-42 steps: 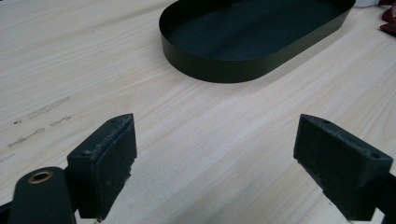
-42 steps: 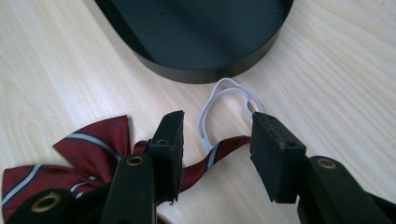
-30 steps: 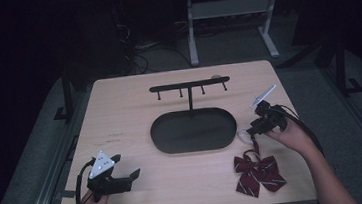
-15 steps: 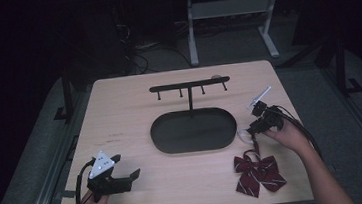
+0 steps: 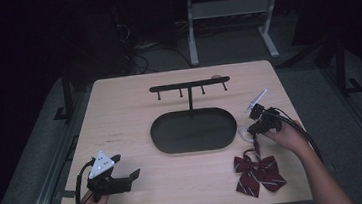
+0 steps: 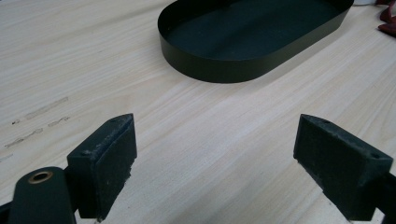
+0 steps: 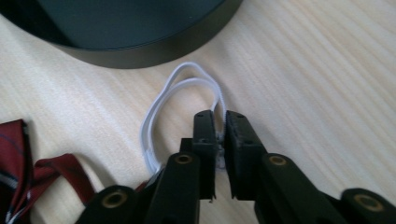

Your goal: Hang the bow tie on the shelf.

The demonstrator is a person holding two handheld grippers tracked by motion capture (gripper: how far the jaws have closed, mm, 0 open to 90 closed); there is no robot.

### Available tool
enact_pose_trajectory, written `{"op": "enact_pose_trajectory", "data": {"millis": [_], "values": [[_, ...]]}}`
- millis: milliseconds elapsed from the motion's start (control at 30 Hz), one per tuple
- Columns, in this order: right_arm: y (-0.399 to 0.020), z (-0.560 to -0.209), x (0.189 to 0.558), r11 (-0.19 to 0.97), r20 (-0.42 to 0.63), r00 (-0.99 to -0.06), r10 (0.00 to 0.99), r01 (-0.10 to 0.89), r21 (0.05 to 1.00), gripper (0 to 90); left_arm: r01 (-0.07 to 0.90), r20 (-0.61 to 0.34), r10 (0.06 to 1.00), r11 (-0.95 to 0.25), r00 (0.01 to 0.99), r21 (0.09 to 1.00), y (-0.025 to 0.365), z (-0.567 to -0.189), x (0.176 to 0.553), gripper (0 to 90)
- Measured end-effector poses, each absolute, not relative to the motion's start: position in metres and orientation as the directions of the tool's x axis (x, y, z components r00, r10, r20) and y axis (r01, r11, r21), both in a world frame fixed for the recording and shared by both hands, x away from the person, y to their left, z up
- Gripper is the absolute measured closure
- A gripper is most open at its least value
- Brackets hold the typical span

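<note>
A dark red striped bow tie [image 5: 258, 172] lies on the table at the front right, its white elastic loop [image 5: 243, 132] reaching toward the black oval tray [image 5: 172, 133]. My right gripper [image 5: 252, 129] points down at that loop. Its jaws have just been closing, and in the right gripper view the right gripper [image 7: 219, 119] is shut on the loop's [image 7: 159, 105] right strand, beside the tray wall [image 7: 140, 53]. The bow's red cloth [image 7: 18, 154] shows at lower left. My left gripper [image 5: 128, 173] rests at the front left, and the left gripper [image 6: 215, 140] is open over bare wood.
A black hook rack [image 5: 189, 86] rises on a post from the tray's far side. The tray wall [image 6: 219, 70] lies ahead of the left gripper. Cables trail from both grippers. A dark floor and a metal stand [image 5: 231, 22] lie beyond the table.
The right gripper's jaws look narrower now at the white loop beside the tray. Both hands have hardly shifted, and the bow tie lies where it was.
</note>
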State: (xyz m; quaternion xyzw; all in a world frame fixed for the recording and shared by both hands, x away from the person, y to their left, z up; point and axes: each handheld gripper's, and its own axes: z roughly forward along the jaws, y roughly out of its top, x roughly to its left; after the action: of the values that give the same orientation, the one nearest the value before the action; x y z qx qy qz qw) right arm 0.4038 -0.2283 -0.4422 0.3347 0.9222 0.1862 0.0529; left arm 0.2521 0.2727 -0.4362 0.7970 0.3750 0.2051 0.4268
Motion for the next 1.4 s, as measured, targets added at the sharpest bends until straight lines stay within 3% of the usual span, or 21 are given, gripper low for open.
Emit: {"op": "enact_pose_trajectory", "data": {"millis": [533, 900, 1400], "values": [[-0.234, -0.423, 0.390, 0.717, 0.062, -0.807, 0.587, 0.554, 0.422, 86.6, 0.424, 0.010, 0.773, -0.358, 0.634, 0.832, 0.272, -0.436, 0.252, 13.0], [-0.228, -0.388, 0.376, 0.728, 0.073, -0.851, 0.519, 0.485, 0.485, 86.9, 0.423, 0.011, 0.775, -0.357, 0.632, 0.833, 0.272, -0.437, 0.252, 13.0], [-0.214, -0.360, 0.366, 0.758, 0.024, -0.892, 0.452, 0.398, 0.516, 86.9, 0.423, 0.012, 0.775, -0.357, 0.632, 0.833, 0.272, -0.436, 0.252, 13.0]]}}
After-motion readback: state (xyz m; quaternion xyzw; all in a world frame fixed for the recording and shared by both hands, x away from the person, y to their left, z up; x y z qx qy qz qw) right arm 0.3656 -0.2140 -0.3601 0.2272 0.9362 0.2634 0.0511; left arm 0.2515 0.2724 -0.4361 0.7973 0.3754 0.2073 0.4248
